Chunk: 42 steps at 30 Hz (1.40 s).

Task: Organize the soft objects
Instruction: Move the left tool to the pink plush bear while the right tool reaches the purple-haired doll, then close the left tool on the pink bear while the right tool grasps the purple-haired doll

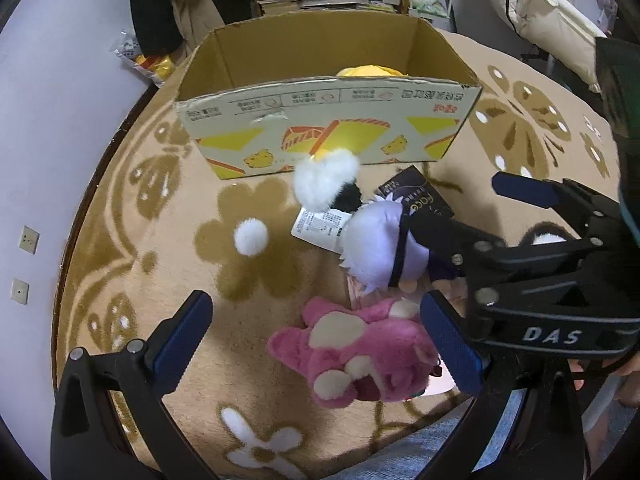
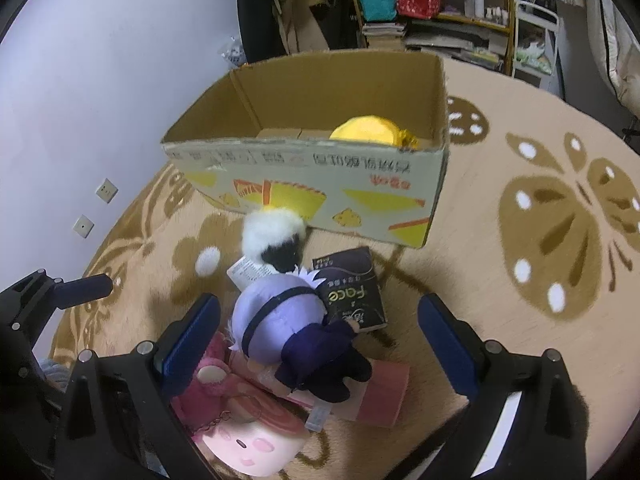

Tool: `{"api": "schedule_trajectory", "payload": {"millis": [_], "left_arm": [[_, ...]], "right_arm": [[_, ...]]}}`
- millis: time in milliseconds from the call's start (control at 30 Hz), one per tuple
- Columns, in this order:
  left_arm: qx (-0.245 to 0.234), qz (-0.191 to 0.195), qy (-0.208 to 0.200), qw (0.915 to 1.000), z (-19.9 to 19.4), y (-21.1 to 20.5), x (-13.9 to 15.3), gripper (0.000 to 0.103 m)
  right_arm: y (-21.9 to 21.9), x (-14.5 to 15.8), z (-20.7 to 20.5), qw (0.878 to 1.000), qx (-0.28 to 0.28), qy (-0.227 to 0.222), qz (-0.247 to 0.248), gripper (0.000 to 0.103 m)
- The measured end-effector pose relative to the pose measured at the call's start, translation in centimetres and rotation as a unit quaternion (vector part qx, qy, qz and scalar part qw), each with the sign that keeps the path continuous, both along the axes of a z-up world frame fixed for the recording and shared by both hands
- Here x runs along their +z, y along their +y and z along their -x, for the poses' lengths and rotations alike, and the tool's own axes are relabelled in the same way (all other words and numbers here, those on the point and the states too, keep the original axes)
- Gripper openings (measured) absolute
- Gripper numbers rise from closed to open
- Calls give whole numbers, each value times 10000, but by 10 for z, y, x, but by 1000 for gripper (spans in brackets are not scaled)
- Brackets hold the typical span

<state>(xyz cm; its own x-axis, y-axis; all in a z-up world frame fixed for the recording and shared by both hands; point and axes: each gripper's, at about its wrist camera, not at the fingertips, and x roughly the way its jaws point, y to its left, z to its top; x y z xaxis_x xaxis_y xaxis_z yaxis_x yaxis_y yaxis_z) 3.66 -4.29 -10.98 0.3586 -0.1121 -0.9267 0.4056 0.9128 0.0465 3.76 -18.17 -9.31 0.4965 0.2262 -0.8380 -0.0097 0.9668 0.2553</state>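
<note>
An open cardboard box [image 1: 320,120] [image 2: 320,184] stands on the rug with a yellow plush [image 1: 370,70] [image 2: 372,130] inside. In front of it lie a white and black fluffy toy [image 1: 326,184] [image 2: 274,236], a lavender-headed doll in dark clothes [image 1: 376,244] [image 2: 296,328], a pink bear [image 1: 360,354] [image 2: 208,380] and a pink-faced plush [image 2: 248,444]. My left gripper [image 1: 320,344] is open just above the pink bear. My right gripper [image 2: 320,340] is open around the lavender doll; it also shows in the left wrist view [image 1: 460,216].
A dark tissue pack [image 2: 352,292] [image 1: 416,196] lies beside the doll, and a pink packet [image 2: 380,396] under it. A white pompom [image 1: 251,236] [image 2: 208,261] lies on the beige flowered rug [image 1: 520,128]. A wall is at left, shelves and bedding behind.
</note>
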Motion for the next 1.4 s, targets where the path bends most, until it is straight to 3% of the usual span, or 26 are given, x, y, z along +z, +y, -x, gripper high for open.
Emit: {"api": "schedule_trajectory", "payload": {"millis": [267, 733, 1000, 1200, 1300, 1400], "left_arm": [[-16, 70, 338, 9994, 0, -2, -13, 102], [9, -202, 883, 9959, 2, -9, -42, 102], [459, 116, 1591, 9861, -3, 3, -62, 102], [505, 290, 1753, 9828, -3, 5, -66, 92], [481, 272, 1755, 9829, -3, 3, -67, 90], [462, 260, 1755, 9831, -3, 1, -67, 88]], "right_arm": [[5, -10, -1, 9998, 37, 202, 87, 103], [12, -19, -4, 9992, 151, 353, 105, 103], [15, -23, -5, 9988, 193, 429, 123, 103], [17, -25, -7, 9986, 249, 447, 121, 103], [19, -27, -8, 9982, 267, 479, 229, 94], [22, -32, -10, 9978, 312, 565, 163, 93]]}}
